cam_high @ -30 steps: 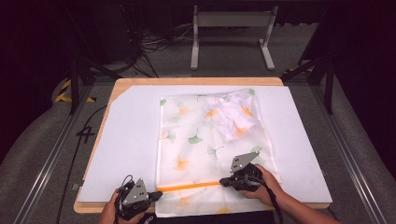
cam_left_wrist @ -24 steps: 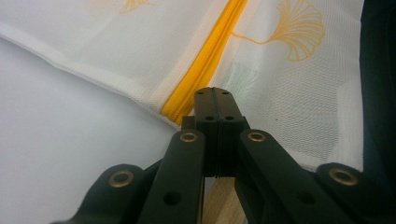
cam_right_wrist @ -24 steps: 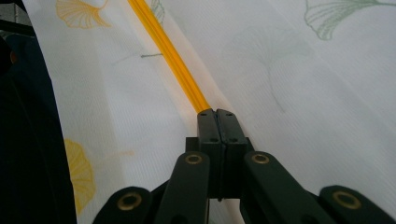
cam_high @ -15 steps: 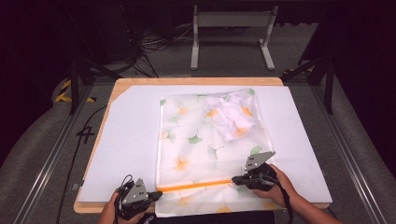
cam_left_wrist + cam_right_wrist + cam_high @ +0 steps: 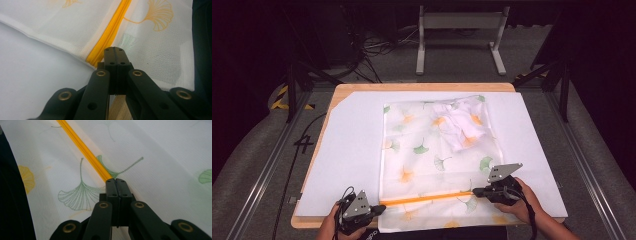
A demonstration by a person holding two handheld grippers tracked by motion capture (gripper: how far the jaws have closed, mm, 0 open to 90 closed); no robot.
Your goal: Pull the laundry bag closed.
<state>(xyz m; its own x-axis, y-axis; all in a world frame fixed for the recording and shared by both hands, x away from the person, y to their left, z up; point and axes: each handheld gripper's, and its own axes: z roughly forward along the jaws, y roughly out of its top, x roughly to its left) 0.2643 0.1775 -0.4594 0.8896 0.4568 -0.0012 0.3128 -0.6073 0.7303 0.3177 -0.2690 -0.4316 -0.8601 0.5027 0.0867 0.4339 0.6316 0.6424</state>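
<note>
A white mesh bag (image 5: 432, 155) printed with ginkgo leaves lies flat on a white sheet, and a white garment (image 5: 462, 127) shows through its far right part. An orange zipper (image 5: 427, 198) runs across the bag's near end. My left gripper (image 5: 382, 206) is shut on the bag's edge at the zipper's left end; in the left gripper view its tips (image 5: 115, 48) meet where the orange zipper (image 5: 110, 32) begins. My right gripper (image 5: 475, 191) is shut at the zipper's right end, and in the right gripper view its tips (image 5: 116, 180) cover the slider at the end of the orange zipper (image 5: 82, 147).
The white sheet (image 5: 352, 150) covers a wooden table (image 5: 412, 86). Metal rails run along both sides, and a frame stand (image 5: 459, 30) and cables lie on the floor beyond the far edge. The bag's near hem hangs at the table's front edge.
My right gripper has slid to the right along the zipper line, and the orange strip behind it has grown longer. The left gripper has stayed put.
</note>
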